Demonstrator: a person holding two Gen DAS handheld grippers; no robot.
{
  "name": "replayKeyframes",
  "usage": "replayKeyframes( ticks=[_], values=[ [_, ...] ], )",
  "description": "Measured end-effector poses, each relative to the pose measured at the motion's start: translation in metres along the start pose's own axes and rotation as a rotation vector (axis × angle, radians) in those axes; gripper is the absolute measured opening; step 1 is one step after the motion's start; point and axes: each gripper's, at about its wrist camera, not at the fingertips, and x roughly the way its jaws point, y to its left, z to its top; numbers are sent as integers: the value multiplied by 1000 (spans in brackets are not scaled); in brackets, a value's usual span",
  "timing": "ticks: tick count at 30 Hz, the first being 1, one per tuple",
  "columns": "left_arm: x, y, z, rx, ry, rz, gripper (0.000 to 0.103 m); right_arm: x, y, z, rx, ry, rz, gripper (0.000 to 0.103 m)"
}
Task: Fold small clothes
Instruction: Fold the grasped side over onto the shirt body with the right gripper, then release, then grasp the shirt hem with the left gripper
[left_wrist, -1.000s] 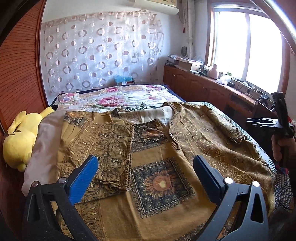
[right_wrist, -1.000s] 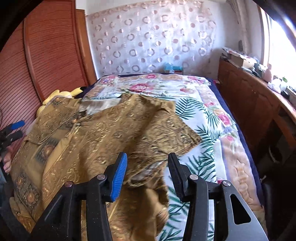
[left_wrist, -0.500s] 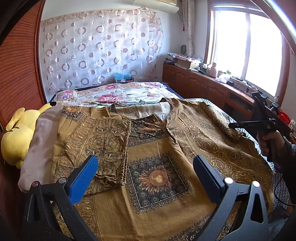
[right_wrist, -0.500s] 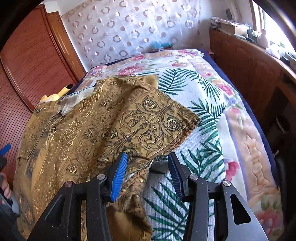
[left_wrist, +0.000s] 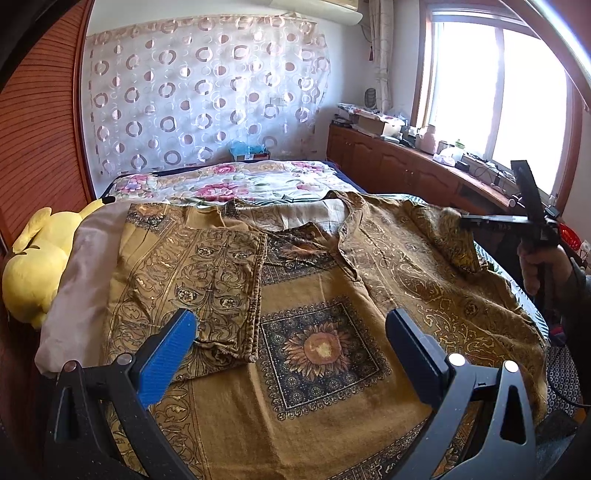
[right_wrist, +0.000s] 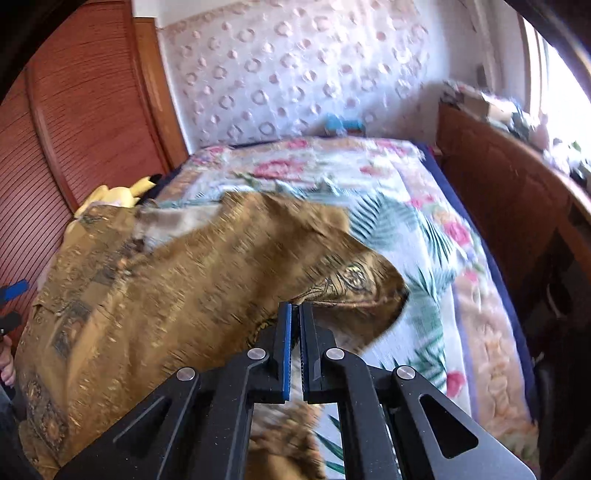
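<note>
Bed: floral quilt cover.
On bed: golden patterned garment, spread flat; yellow plush toy at left edge.

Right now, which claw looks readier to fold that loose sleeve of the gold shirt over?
The right claw. It is already shut on the right sleeve of the gold patterned shirt and lifts it off the bed. The left claw hangs open over the shirt's middle, gripping nothing.

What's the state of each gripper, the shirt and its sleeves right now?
left gripper: open, above the shirt, holding nothing
right gripper: shut on right sleeve
shirt: spread flat on the bed
left sleeve: folded in over the body
right sleeve: lifted, not yet folded
</note>
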Motion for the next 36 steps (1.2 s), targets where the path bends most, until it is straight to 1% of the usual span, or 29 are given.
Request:
replayKeyframes(
  ticks=[5, 8, 10, 13, 14, 16, 18, 20, 22, 25, 29, 32, 34, 36],
  values=[
    [-1, 3, -1, -9, -3, 4, 103, 2, 36, 9, -94, -21, 45, 4],
    [-2, 5, -2, -12, -2, 6, 103, 10, 61, 11, -147, -5, 91, 4],
    [-2, 7, -3, -14, 0, 7, 103, 13, 74, 10, -173, 9, 96, 5],
    [-2, 10, -4, -18, 3, 10, 103, 11, 85, 10, -180, 10, 128, 16],
    [-2, 11, -5, -21, 4, 12, 103, 7, 85, 11, -169, 3, 144, 24],
    [-1, 14, -4, -30, 6, 15, 103, -6, 84, 15, -171, -29, 162, 28],
    [0, 16, -4, -36, 4, 17, 103, -17, 79, 19, -181, -63, 144, 28],
    [0, 18, -3, -36, 3, 21, 103, -22, 65, 21, -174, -79, 127, 28],
    [1, 22, -2, -37, 4, 29, 103, -22, 56, 16, -156, -78, 95, 28],
    [4, 28, 0, -34, 6, 44, 103, -10, 41, 11, -149, -61, 22, 28],
    [9, 39, 7, -30, 9, 67, 103, 32, 26, 3, -123, 25, -43, 29],
    [17, 50, 15, -24, 20, 83, 103, 57, 12, 0, -77, 102, -45, 29],
    [24, 59, 23, -15, 25, 105, 103, 68, 6, 0, -65, 117, -56, 31],
    [29, 69, 30, -12, 25, 125, 103, 77, 4, 2, -71, 127, -61, 35]
  ],
)
